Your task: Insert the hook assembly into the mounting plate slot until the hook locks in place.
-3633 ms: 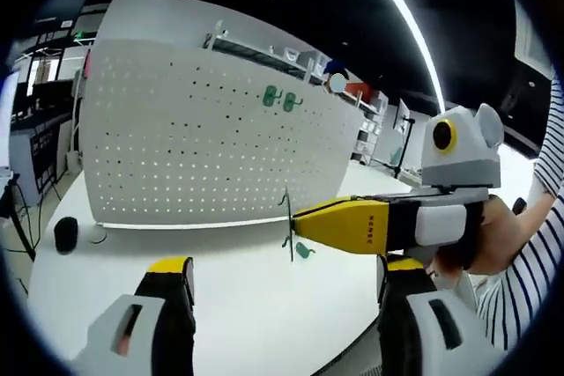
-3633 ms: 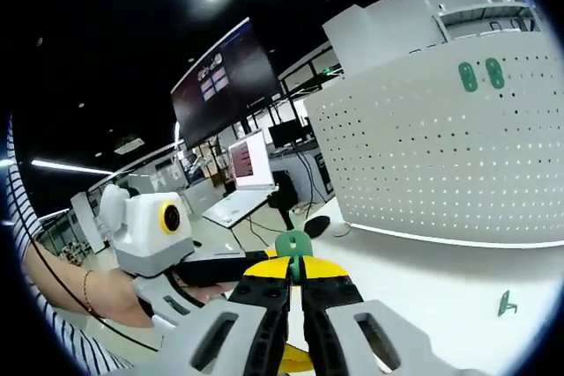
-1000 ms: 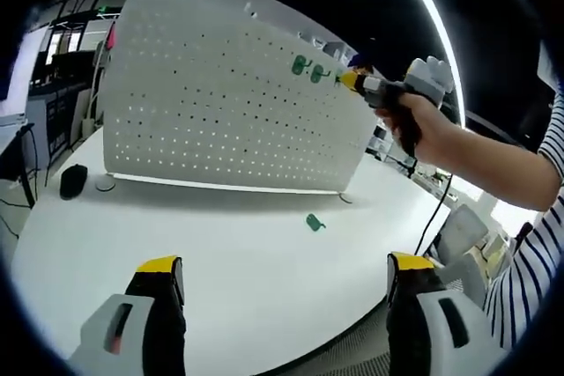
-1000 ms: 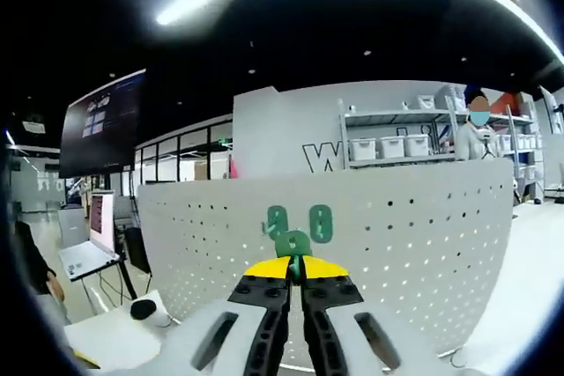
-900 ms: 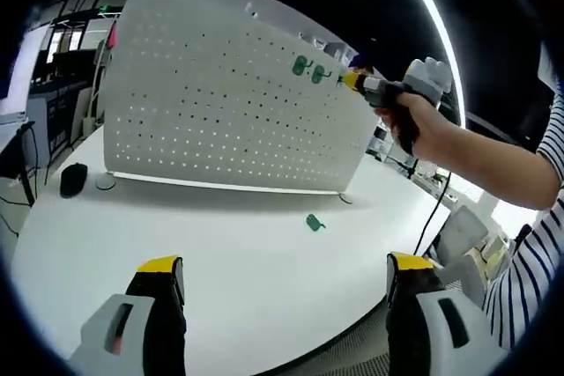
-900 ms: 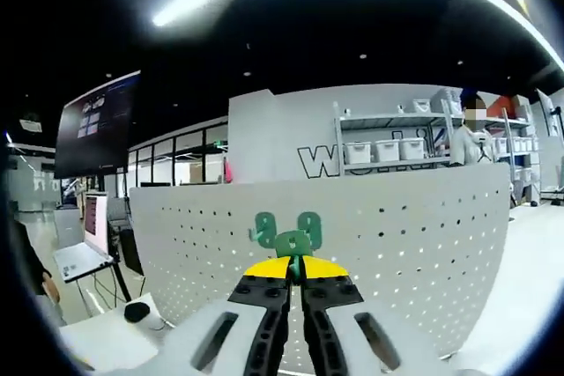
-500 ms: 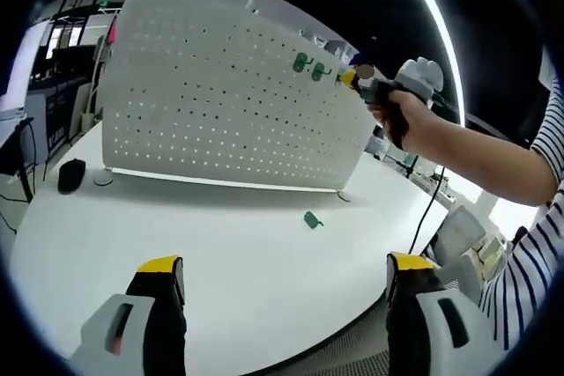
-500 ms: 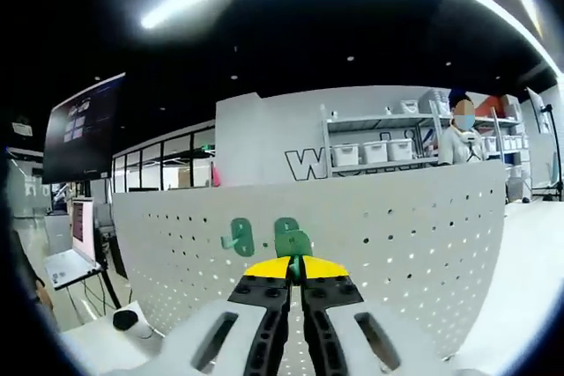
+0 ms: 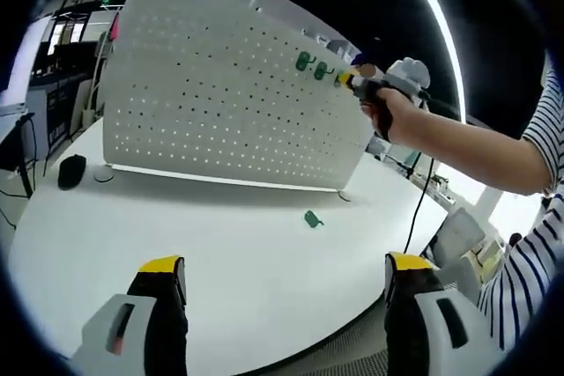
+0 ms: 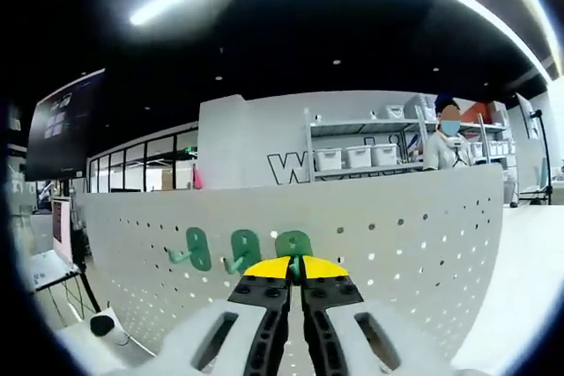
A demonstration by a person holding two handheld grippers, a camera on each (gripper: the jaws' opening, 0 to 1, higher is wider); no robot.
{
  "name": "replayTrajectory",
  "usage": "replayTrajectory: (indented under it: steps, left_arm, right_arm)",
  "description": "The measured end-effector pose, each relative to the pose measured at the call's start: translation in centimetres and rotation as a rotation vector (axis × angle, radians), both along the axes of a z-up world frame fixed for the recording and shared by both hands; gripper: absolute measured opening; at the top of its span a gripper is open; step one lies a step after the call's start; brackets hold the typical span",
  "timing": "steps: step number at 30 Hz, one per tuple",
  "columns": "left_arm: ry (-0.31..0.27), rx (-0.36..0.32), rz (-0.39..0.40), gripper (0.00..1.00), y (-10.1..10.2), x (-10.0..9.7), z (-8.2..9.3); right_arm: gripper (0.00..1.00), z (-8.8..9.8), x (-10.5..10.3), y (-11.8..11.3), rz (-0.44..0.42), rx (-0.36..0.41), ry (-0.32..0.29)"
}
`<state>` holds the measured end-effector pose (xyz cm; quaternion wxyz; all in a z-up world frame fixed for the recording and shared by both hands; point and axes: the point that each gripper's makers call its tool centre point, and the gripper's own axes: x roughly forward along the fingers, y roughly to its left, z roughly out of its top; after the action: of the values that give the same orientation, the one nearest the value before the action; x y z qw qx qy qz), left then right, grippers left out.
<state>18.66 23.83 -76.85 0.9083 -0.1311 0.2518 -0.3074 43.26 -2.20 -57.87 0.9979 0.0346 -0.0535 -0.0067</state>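
Observation:
A white pegboard mounting plate [image 9: 211,94] stands upright on the white table [image 9: 220,253]. Two green hooks [image 9: 312,65] hang near its top right, and a spare green hook [image 9: 311,217] lies on the table. My right gripper [image 9: 349,78], held in a hand, is up at the board just right of them. In the right gripper view, the right gripper [image 10: 295,267] is shut on a green hook [image 10: 293,245] pressed close to the pegboard [image 10: 423,235], to the right of the two hung hooks [image 10: 218,250]. My left gripper [image 9: 282,277] stands open over the table's near edge.
A black mouse [image 9: 70,170] and a small round disc lie at the board's left foot. A cable hangs from the right hand toward the table's right edge. Behind the board are shelves with white bins [image 10: 361,157] and a person [image 10: 443,143].
The right gripper has carried its hook rightward along the board, so the two hung hooks have slid left in its view. The left gripper has hardly moved.

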Motion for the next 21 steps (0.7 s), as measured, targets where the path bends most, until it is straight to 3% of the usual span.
replayTrajectory:
  steps: [12,21]
  left_arm:
    - [0.011,0.005,-0.009,0.95,-0.12,-0.09,-0.24]
    - [0.015,0.004,-0.004,0.94,-0.07,-0.02,-0.34]
  right_arm:
    - [0.01,0.54,0.42,-0.47,-0.046,-0.027,-0.035]
    - [0.01,0.65,0.64,-0.75,-0.061,-0.002,-0.055]
